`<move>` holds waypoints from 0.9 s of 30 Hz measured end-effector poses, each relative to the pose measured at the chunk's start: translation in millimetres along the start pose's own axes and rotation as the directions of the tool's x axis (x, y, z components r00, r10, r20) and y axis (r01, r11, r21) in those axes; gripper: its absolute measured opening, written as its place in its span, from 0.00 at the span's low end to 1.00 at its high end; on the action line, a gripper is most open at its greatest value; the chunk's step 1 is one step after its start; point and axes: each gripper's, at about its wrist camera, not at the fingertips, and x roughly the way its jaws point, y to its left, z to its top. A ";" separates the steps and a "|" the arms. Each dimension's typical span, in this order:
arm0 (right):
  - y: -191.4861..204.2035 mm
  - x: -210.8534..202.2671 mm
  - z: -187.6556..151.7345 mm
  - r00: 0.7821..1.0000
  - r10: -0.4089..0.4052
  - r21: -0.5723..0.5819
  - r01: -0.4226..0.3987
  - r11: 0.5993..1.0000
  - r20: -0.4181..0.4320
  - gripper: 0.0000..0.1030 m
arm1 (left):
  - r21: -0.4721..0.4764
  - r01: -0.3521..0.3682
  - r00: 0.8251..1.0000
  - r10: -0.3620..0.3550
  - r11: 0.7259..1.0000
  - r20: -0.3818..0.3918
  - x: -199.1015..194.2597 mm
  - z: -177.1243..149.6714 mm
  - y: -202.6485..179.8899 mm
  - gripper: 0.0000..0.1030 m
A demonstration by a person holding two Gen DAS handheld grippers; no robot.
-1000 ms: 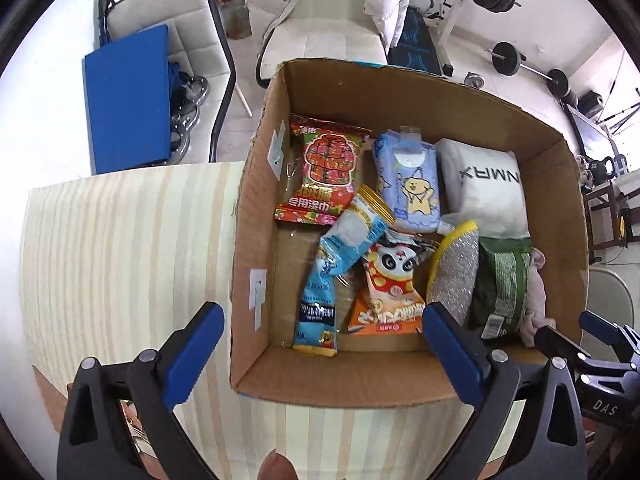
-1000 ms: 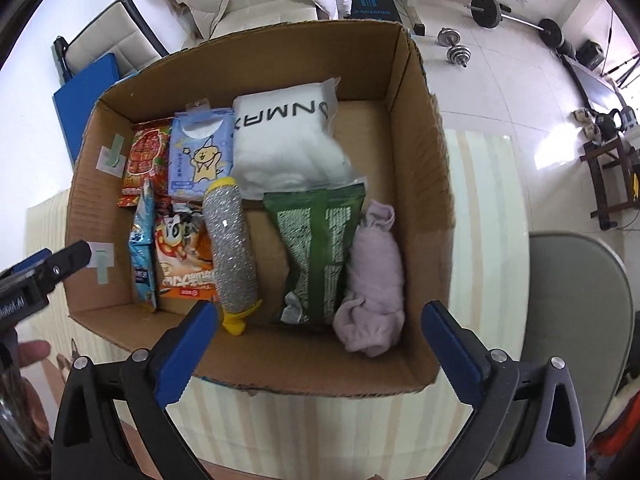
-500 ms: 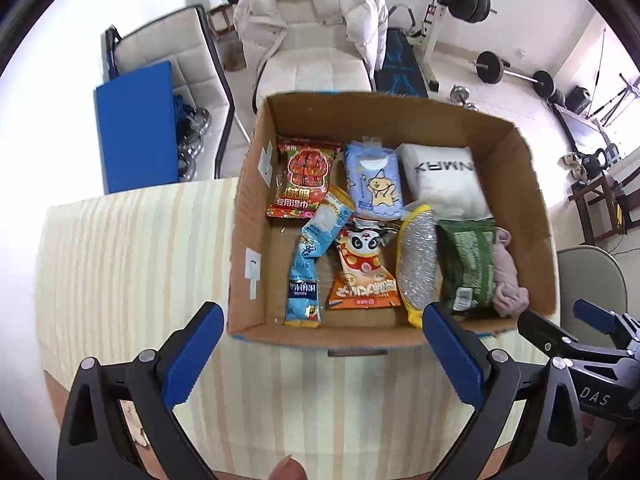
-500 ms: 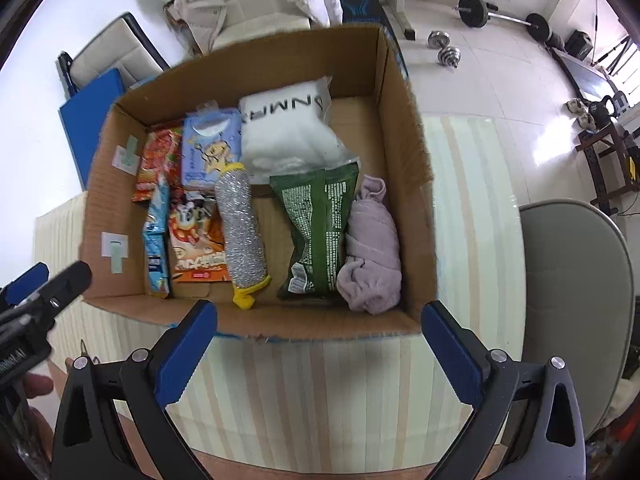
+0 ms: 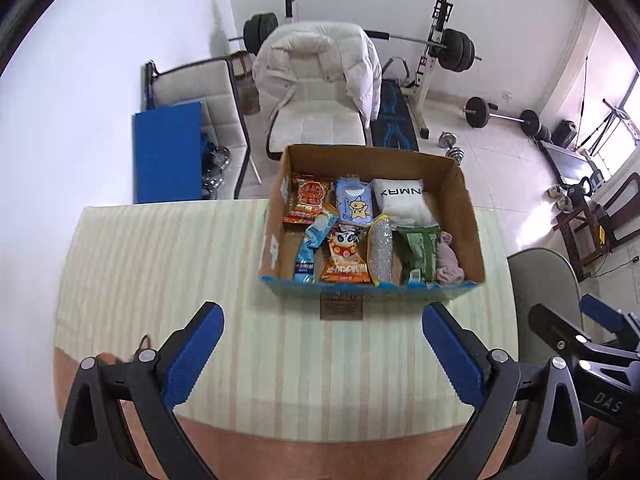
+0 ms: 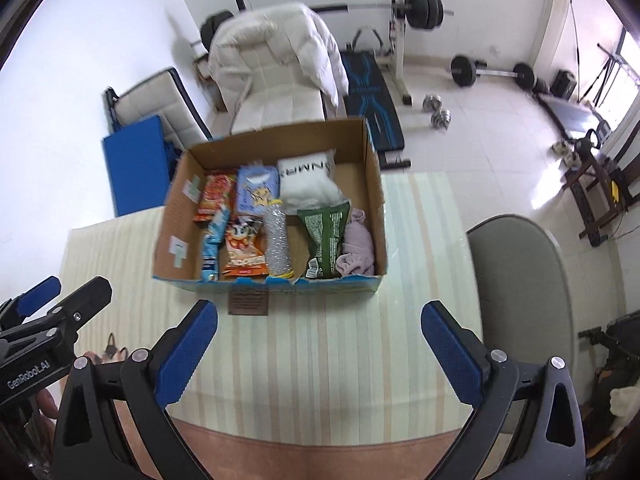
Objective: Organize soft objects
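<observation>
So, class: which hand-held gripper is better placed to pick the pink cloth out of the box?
Right, probably: the pink cloth lies at the box's right end, nearer it. Both are open and empty.

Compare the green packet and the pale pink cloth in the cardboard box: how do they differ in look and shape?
The green packet is a flat, printed, sealed bag; the pink cloth is plain, unpackaged and bunched into a soft lump. The packet is dark green, the cloth pale pink. Both lie side by side at the right end of the cardboard box.

A striped table (image 5: pixel 180 264) carries only an open cardboard box (image 5: pixel 466 216).
</observation>
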 end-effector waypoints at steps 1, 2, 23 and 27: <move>1.2 -12.1 -4.5 1.000 0.001 -0.008 -0.001 1.000 0.013 1.00 | 0.004 -0.004 1.000 0.004 1.000 0.007 -11.4 -5.2 -0.7 0.99; 3.4 -25.8 -11.1 1.000 -0.002 -0.020 0.002 1.000 0.028 1.00 | 0.003 -0.008 1.000 0.008 1.000 0.018 -20.9 -9.9 -0.8 0.99; 17.3 -233.8 -111.1 0.970 0.017 -0.077 0.002 0.997 0.242 1.00 | -0.004 0.062 0.985 -0.061 0.998 0.162 -175.0 -81.5 -4.9 0.99; 22.1 -250.4 -116.5 0.964 0.021 -0.086 0.002 0.996 0.265 1.00 | 0.000 0.047 0.982 -0.046 0.999 0.184 -182.3 -85.9 -3.5 0.99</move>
